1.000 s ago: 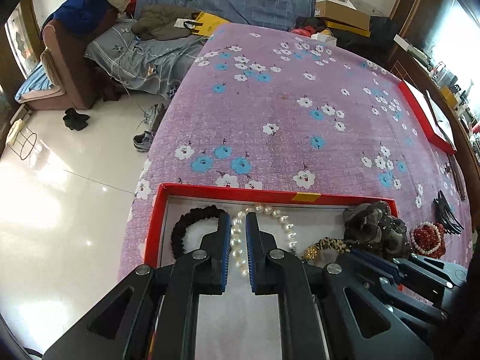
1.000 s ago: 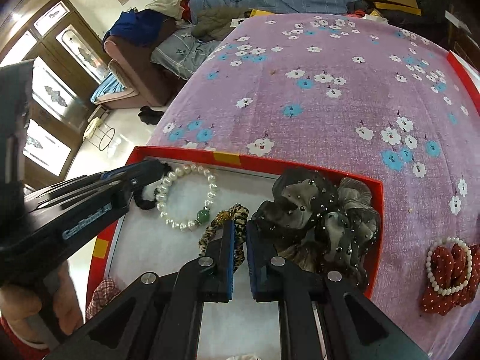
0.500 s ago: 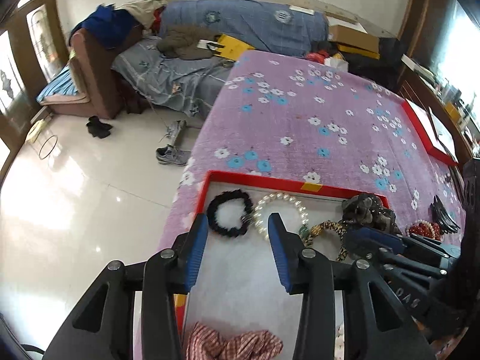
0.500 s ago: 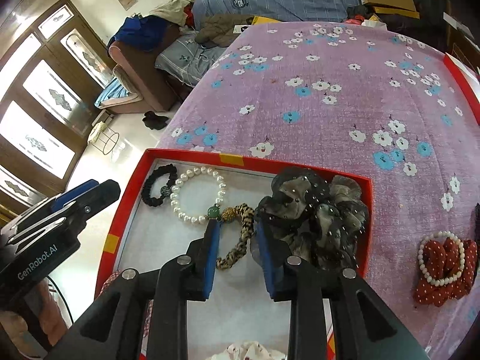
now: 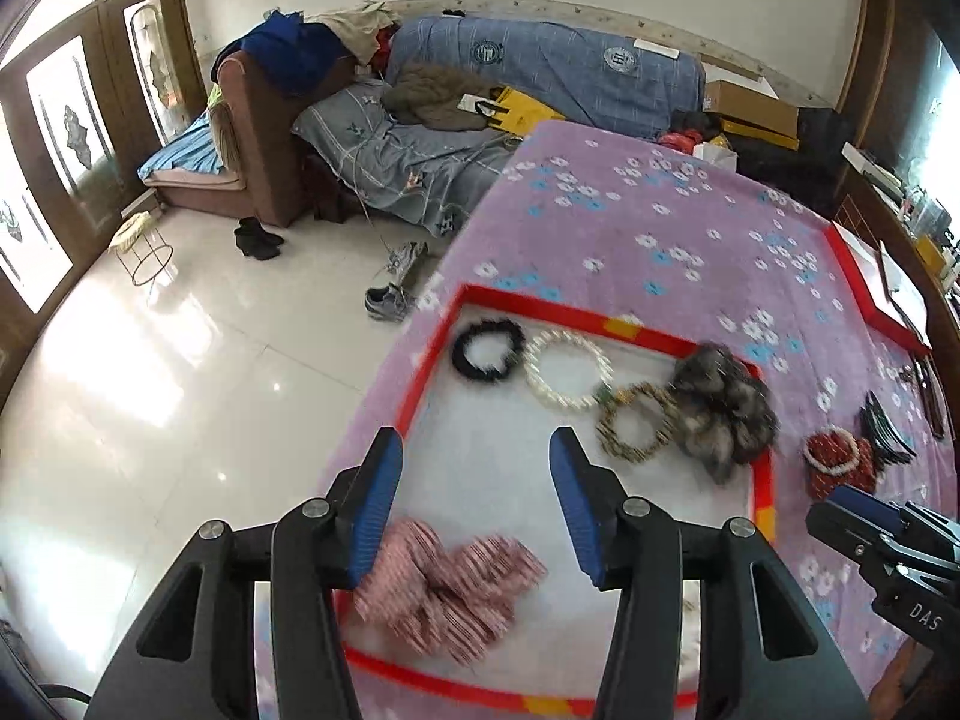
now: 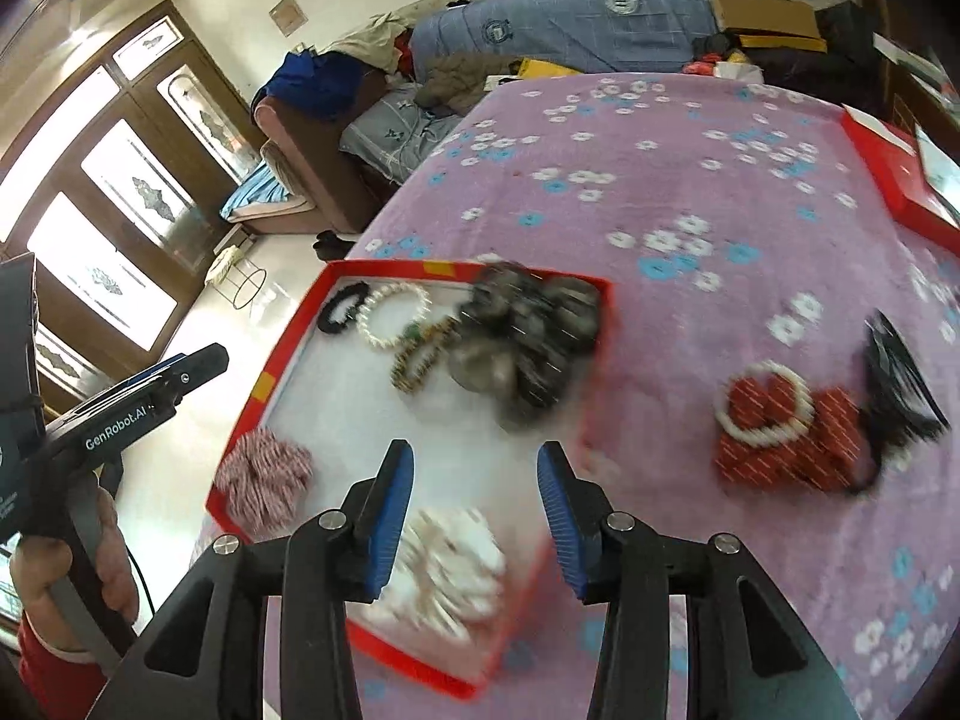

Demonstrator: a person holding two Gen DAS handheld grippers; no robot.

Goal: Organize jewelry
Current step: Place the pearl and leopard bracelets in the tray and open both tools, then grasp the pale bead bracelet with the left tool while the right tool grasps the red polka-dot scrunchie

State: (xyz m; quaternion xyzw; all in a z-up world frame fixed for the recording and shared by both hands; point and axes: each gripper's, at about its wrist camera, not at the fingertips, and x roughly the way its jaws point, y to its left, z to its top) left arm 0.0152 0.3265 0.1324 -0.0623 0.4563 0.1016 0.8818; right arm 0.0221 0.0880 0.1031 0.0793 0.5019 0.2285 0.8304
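A shallow red-rimmed box with a white floor (image 5: 429, 354) was seen lying on a purple bedspread printed with white and blue flowers (image 5: 660, 228). Along the far side of the box a row was formed, from left to right in the left wrist view, by a black fabric hair tie (image 5: 487, 350), a white pearl bracelet with one green bead (image 5: 567, 377), a gold and black beaded bracelet (image 5: 637, 429) and a dark grey gauze scrunchie (image 5: 723, 411); neighbours in the row were touching or just beside one another. A red and white striped scrunchie (image 5: 447, 597) was lying at the near left of the box, and a blurred white ruffled scrunchie (image 6: 447, 570) at its near right.

Outside the box, on the bedspread to its right, a red patterned bow ringed with white pearls (image 6: 780, 429) was lying just beside a bunch of black hair clips (image 6: 900, 384). A second red box (image 6: 894, 180) was visible at the far right edge of the bed.

The left gripper (image 5: 474, 495) and the right gripper (image 6: 474, 498) were held above the near part of the box. The jaws of each had just been opening and were spread apart, with nothing between the blue pads. The left gripper's handle was grasped by a hand (image 6: 66, 576) at a red sleeve.
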